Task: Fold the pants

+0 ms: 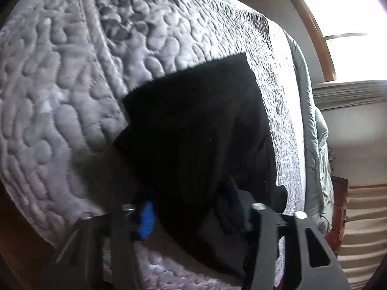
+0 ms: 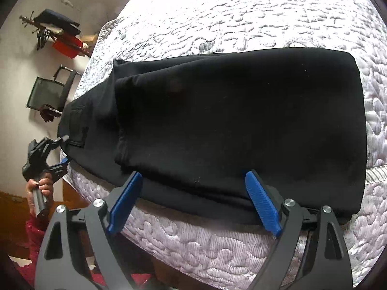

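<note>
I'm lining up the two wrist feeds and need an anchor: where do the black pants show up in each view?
Left wrist view: the black pants fill the centre and lower middle, running from the jaws up the quilted bedspread.
Right wrist view: the black pants lie folded across the middle, just beyond the open jaws.
Shared landmark: the quilted bedspread under the pants.

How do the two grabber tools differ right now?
The right gripper has its blue pads wide apart, pointing at the long edge of the folded black pants and holding nothing. The left gripper sits at the pants' end at the bed corner, its fingers either side of the cloth there; whether it pinches is unclear. Both are black with blue pads.
</note>
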Motion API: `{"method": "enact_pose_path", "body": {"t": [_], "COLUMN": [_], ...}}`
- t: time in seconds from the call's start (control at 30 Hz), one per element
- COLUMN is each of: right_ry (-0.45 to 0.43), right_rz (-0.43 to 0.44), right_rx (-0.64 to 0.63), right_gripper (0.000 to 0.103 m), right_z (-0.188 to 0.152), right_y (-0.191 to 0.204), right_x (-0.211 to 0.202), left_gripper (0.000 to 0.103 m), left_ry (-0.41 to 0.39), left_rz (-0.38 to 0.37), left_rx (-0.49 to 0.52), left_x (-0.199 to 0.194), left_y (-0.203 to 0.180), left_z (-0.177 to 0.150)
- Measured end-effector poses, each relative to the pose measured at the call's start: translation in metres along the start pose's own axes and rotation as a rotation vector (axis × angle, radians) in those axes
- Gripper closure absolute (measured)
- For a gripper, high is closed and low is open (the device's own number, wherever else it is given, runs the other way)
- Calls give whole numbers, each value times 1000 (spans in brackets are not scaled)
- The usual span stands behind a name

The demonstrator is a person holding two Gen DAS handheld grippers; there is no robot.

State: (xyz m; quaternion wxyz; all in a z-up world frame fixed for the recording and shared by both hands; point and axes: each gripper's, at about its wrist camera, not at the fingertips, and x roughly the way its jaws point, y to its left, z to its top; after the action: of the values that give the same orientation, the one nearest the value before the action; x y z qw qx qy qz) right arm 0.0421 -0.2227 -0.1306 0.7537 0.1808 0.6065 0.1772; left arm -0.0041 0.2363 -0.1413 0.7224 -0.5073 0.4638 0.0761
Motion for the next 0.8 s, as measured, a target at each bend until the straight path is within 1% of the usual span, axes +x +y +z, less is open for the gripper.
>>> {"method": "enact_pose_path", "body": {"t": [0.1,0.13,0.17,0.23,0.27,0.3,0.33,0.4,0.47,0.57,0.67,0.77,0.8], "right_ry": [-5,-7,-8,-9,-11,-15,-21,-29,-38,-75,-102,-121,-125], "right_rz": [15,17,18,23,28,36,46,62,71,55,67,80,78], "right_rx": [12,8,5,0,3,10,23,43,59,52,77,96,101], "right_gripper": [16,16,16,16,16,16,16,17,17,17,17,17,17], "right_z": [0,0,0,-1,-1,-1,-2,-4,-6,-11,-18,-24,-25], "right_y": [-3,-3,-3,-4,-4,-6,-8,-11,-12,-12,-19,-26,-28], "right_x": [-1,-1,-1,-2,-3,-4,-7,-12,-22,-39,-51,-58,-59], "left_gripper": [66,66,67,70,73,78,82,85,86,86,86,86,86], "left_ry": [-7,-6,-1,9,7,-3,-17,-60,-95,-154,-214,-258,-271], "left_rz": [-42,-47,-55,-96,-105,-109,-111,-114,-130,-132,-115,-73,-57], "left_rx": [-16,-25,-49,-128,-144,-137,-119,-73,-43,43,171,356,438], "left_x": [2,5,7,14,14,12,9,-2,-12,-26,-39,-45,-46], "left_y": [0,3,8,22,23,21,17,4,-7,-35,-65,-103,-118], "left_z": [0,1,1,4,3,0,-2,-9,-15,-26,-41,-63,-75]}}
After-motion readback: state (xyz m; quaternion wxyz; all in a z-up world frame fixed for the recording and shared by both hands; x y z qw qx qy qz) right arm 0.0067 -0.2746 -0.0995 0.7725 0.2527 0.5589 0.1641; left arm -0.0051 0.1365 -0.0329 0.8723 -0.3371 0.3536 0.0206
